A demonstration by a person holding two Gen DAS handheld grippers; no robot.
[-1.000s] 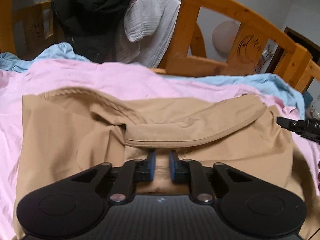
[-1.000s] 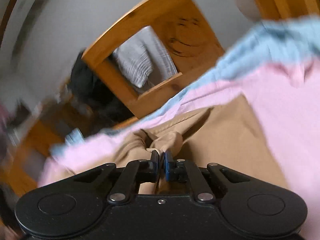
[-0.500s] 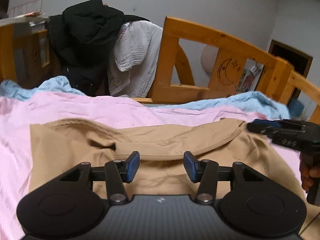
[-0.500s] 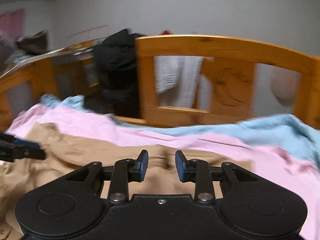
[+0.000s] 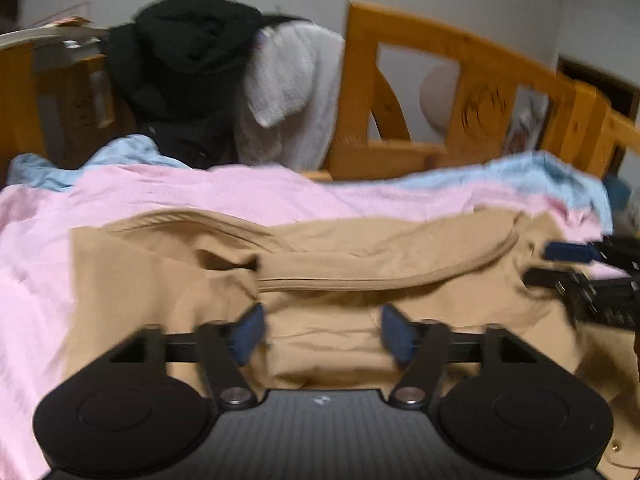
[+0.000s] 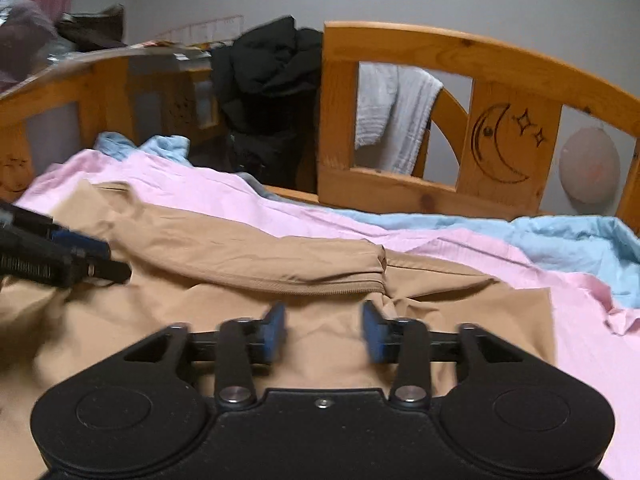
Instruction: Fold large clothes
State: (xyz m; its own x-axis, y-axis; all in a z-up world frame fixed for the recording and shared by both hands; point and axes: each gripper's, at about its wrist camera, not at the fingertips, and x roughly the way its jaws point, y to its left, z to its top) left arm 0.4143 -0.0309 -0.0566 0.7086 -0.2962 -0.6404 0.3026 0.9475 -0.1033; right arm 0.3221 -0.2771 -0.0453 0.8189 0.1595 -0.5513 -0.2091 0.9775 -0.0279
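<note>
A large tan garment [image 5: 168, 288] lies spread on the pink sheet, with a sleeve folded across its middle [image 5: 384, 264]; it also shows in the right wrist view [image 6: 240, 252]. My left gripper [image 5: 322, 334] is open and empty just above the garment's near part. My right gripper [image 6: 324, 332] is open and empty above the garment's right part. The right gripper shows at the right edge of the left wrist view [image 5: 568, 264]. The left gripper shows at the left edge of the right wrist view [image 6: 80, 260].
A pink sheet [image 5: 36, 280] and a blue one [image 6: 560, 236] cover the bed. A wooden headboard with a moon carving [image 6: 500, 140] stands behind. Black clothes [image 5: 188, 60] and a white towel [image 5: 292, 92] hang over it.
Both grippers were shut on the tan garment one second ago. Both have opened, let it go and drawn back. The sleeve now lies folded across the garment.
</note>
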